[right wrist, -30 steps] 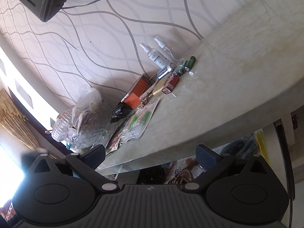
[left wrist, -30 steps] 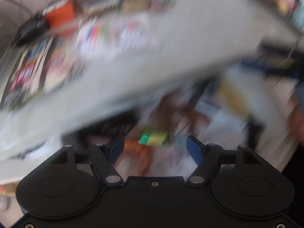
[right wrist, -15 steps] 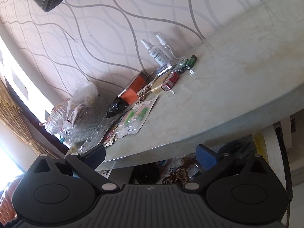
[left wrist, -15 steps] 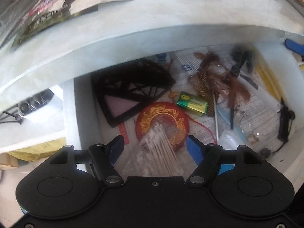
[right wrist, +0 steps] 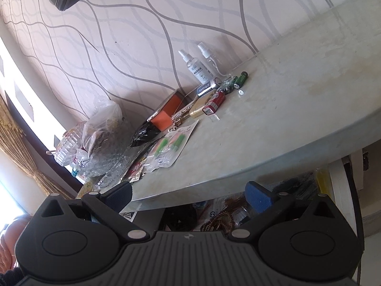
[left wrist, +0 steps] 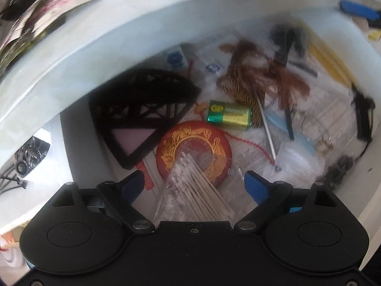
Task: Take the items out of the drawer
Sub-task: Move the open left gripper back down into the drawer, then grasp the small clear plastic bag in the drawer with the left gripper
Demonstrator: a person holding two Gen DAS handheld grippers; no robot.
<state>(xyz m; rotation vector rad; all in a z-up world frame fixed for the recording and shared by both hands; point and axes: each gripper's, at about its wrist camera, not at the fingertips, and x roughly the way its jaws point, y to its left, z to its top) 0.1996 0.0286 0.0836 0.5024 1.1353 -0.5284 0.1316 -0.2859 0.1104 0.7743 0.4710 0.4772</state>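
Left gripper [left wrist: 194, 182]: fingers spread wide and holding nothing, poised low over the open drawer [left wrist: 69, 143]. Nearest, lying between those fingers, one clear bag of cotton swabs [left wrist: 195, 190], its top resting on one round red disc with gold ornament [left wrist: 194, 150]. Just beyond the disc, one green battery [left wrist: 229, 116] on its side; left of both, one black fan-shaped lattice piece [left wrist: 142, 109]. Farther back, one tangle of brown cord with tassels [left wrist: 259, 78], one thin metal rod [left wrist: 268, 131], and blurred black and yellow pieces too smeared to count. To lift the swab bag well, I judge the fingers should settle squarely either side of the bundle and close on the sticks, not the loose film, without catching the disc beneath. Right gripper [right wrist: 189, 196]: fingers likewise parted and empty, held out in front of the surface [right wrist: 297, 100] above the drawer. On that surface, near edge to wall: one blister pack with green pieces [right wrist: 170, 149], a heap of clear plastic bags [right wrist: 102, 140], one orange box [right wrist: 166, 112], one red box [right wrist: 214, 102], several small batteries [right wrist: 234, 82], and two spray bottles [right wrist: 197, 68] against the wall. Things thus lie both in the drawer and up on the surface.
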